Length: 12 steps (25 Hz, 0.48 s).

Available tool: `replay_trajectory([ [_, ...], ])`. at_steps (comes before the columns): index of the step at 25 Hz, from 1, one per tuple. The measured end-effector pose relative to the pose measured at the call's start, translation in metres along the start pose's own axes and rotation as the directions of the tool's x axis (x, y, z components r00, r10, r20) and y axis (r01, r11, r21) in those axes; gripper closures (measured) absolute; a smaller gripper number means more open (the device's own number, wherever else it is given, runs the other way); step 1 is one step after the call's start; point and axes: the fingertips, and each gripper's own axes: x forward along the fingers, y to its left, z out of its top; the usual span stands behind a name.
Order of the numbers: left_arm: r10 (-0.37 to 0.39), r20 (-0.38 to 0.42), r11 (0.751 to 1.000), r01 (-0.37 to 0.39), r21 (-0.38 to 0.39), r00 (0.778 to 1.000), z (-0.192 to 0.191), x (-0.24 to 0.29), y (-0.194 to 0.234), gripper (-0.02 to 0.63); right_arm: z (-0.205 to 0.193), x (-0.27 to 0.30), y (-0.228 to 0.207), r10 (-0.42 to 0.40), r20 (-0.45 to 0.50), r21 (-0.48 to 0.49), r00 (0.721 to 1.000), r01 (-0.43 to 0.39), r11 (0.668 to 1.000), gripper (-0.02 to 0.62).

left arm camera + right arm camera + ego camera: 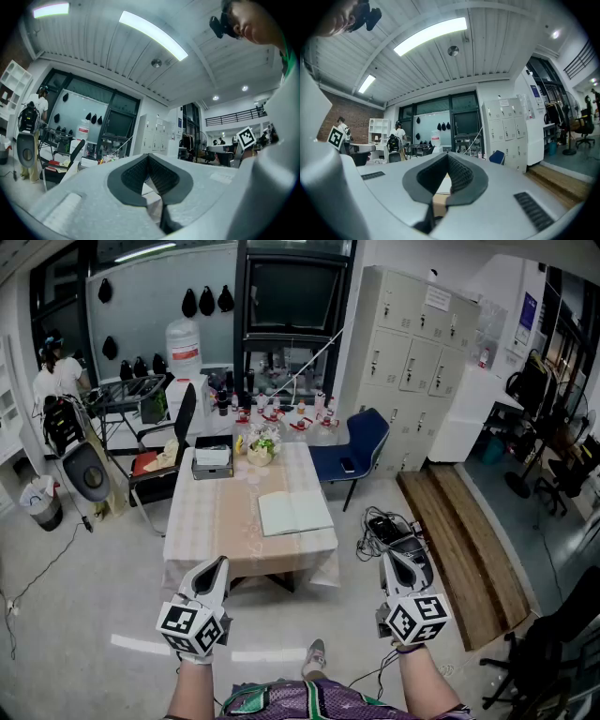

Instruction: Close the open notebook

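- The open notebook (294, 512) lies flat with its pages up on the near right part of the surface (211, 521), close to the front edge. That's the edge I'm facing, so it should be an easy reach once I get there.
- As far as I can tell the spine runs away from me. My guess is that closing it means flipping one half sideways over the other.
- The other stuff on the surface is bunched at the far end: a dark box (213, 461) and something leafy or flowery (262, 446) next to it. It's all well apart from the notebook, so nothing should get in the way of the cover swinging over.
- A blue chair (354, 444) sits by the far right corner and a black chair (169, 442) by the far left side. Neither blocks my side.
- My left claw (220, 564) is pinched together with nothing in it. It's held level out in front of me, over the floor and well short of the surface.
- My right claw (398, 555) is the same: tips pressed together, empty, level, out to the right and nearer the notebook's side.
- So I'd say the task hasn't started and I'm just lined up with it. The right claw looks like the natural one to use, and it'll need to open a bit or slide under a page edge first.
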Motion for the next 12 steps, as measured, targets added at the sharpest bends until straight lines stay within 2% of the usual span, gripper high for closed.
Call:
replay_trajectory([
  [12, 0.000, -0.003, 1.000, 0.000, -0.001, 1.000, -0.001, 0.011, -0.011, 0.589, 0.001, -0.001, -0.002, 0.011, 0.022, -0.004, 1.000, -0.011, 1.000, 0.594],
])
